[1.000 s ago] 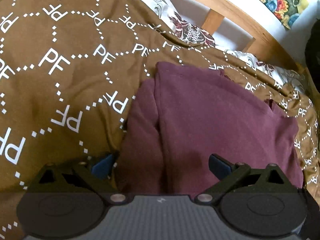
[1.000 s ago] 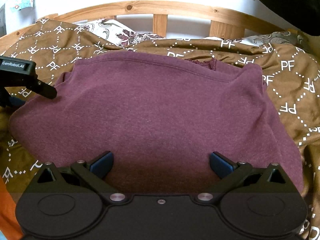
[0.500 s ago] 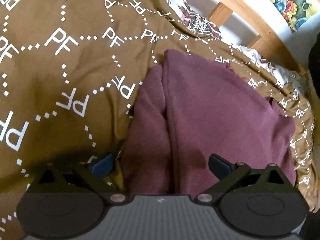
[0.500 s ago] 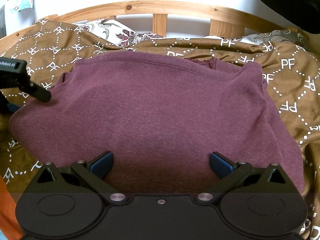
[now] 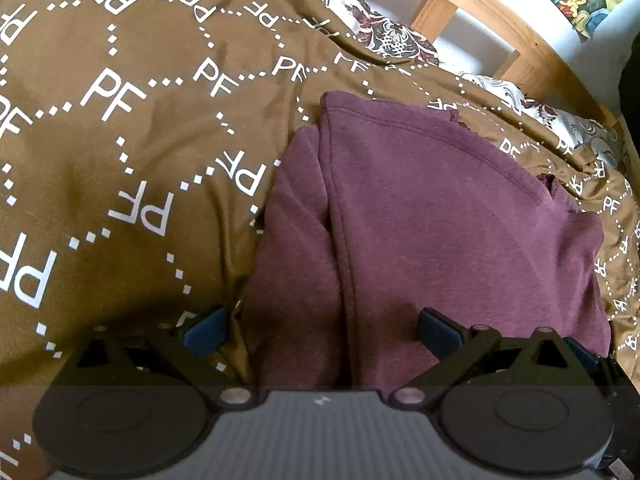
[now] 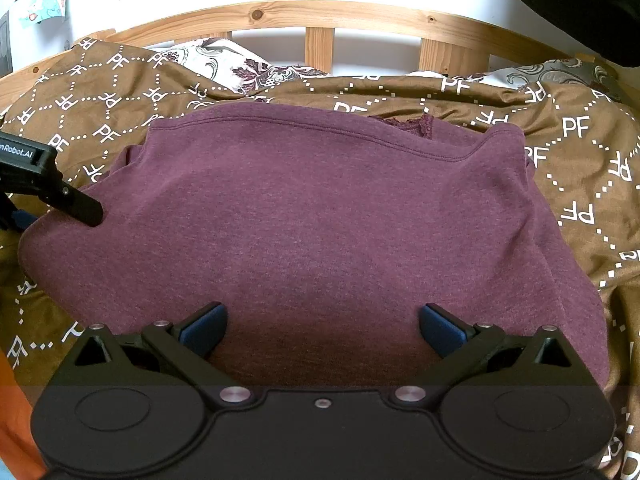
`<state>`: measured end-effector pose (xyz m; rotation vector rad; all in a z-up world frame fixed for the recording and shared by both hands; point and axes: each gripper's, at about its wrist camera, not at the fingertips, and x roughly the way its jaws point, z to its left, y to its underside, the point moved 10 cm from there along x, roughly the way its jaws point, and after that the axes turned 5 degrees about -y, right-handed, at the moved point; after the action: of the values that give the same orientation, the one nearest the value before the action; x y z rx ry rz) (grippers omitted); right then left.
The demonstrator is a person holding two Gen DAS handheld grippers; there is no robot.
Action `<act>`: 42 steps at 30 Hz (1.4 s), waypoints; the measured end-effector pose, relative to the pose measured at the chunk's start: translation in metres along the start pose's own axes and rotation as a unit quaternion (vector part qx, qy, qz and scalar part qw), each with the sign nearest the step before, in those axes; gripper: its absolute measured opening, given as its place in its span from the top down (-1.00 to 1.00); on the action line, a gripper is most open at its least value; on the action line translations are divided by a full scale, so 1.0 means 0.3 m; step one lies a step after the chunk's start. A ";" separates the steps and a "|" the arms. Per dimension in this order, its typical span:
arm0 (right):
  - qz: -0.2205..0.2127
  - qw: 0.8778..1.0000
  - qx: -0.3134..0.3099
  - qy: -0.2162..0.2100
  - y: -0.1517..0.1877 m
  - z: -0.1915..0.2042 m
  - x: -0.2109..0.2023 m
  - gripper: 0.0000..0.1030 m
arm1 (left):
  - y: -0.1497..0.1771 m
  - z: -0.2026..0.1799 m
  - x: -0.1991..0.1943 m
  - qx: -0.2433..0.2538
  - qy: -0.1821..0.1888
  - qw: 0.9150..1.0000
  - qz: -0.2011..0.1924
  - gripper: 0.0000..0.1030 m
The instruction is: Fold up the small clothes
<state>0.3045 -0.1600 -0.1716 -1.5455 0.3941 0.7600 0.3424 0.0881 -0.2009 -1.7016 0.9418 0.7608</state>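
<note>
Sweater lies folded flat on the bedspread, giving room to work; left gripper straddles its side fold, right gripper its near edge, both sets of fingers spread wide and empty, probably ready to pinch.

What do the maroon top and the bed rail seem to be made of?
Top: soft knit, probably cotton jersey or fleece; matte heathered surface, stitched hem, limp folds. Rail: light wood, likely pine; knots and grain show, finish smooth.

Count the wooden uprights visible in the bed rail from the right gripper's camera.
2: one upright near the middle and one upright to its right. Others may be hidden behind the brown blanket.
</note>
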 end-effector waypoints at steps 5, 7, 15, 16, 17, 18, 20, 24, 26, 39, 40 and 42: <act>0.000 1.000 0.000 0.000 0.000 -0.001 0.000 -0.99 | 0.000 -0.001 0.003 0.005 -0.003 1.000 0.001 -0.99; 0.000 1.000 0.000 0.000 0.000 -0.001 0.000 -0.99 | -0.001 0.000 0.000 0.004 -0.001 1.000 0.000 -0.97; 0.001 1.000 -0.001 0.000 0.000 -0.002 -0.001 -0.99 | 0.002 0.023 -0.043 -0.012 0.002 1.000 -0.017 -0.19; 0.002 1.000 -0.002 0.000 0.001 -0.002 0.000 -0.99 | 0.002 0.025 -0.047 -0.012 0.000 1.000 -0.020 -0.11; 0.003 1.000 -0.002 0.000 0.001 -0.002 0.000 -0.99 | 0.000 0.025 -0.052 -0.014 -0.001 1.000 -0.023 0.02; 0.004 1.000 -0.003 0.000 0.001 0.000 0.000 -0.99 | -0.002 0.024 -0.059 -0.015 0.001 1.000 -0.027 0.12; 0.011 1.000 -0.005 -0.003 -0.002 0.000 0.001 -0.99 | -0.006 0.014 -0.077 -0.012 -0.003 0.999 -0.038 0.22; 0.029 0.999 -0.006 -0.012 -0.008 -0.003 -0.009 -0.99 | 0.003 -0.037 -0.125 0.029 -0.038 0.996 -0.076 0.54; 0.037 0.999 -0.001 -0.019 -0.012 -0.012 -0.021 -0.99 | 0.001 -0.076 -0.162 0.056 -0.062 0.992 -0.097 0.60; -0.005 0.985 0.167 -0.036 -0.068 -0.282 -0.215 -0.99 | -0.012 -0.502 -0.276 0.216 -0.147 0.953 -0.153 0.78; -0.010 0.982 0.186 -0.034 -0.066 -0.311 -0.232 -0.99 | -0.015 -0.533 -0.280 0.217 -0.144 0.953 -0.156 0.79; -0.021 0.976 0.215 -0.028 -0.062 -0.370 -0.264 -0.99 | -0.024 -0.594 -0.292 0.213 -0.130 0.954 -0.164 0.80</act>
<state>0.2853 -0.2803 -0.1078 -1.1208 0.4498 0.6329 0.3144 -0.0602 -0.0716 -1.2944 0.5688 0.4990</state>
